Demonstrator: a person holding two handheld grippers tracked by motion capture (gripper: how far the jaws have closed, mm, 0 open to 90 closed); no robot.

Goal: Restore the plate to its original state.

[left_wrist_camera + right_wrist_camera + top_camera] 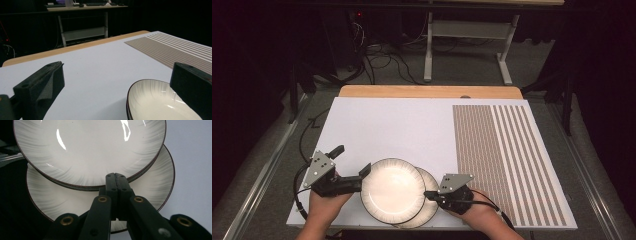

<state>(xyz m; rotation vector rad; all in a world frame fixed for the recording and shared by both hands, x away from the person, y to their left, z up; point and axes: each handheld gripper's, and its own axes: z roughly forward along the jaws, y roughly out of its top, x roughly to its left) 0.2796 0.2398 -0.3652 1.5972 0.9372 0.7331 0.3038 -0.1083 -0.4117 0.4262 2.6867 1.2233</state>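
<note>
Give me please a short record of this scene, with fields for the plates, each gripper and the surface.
plates: upper plate stacked off-centre on lower plate
left gripper: jaws open, at the upper plate's left rim
right gripper: jaws shut, tips over the lower plate's rim, at the upper plate's edge
surface: white board, striped mat at right

A white sheet (402, 130) covers the worktop (427, 91), whose bare wooden edge lies well beyond the jaws. A brown striped mat (507, 160) lies just beyond the right jaws. Farther off, a grey stand (462, 45) and tangled cables (382, 62) occupy the floor (472, 77).
</note>
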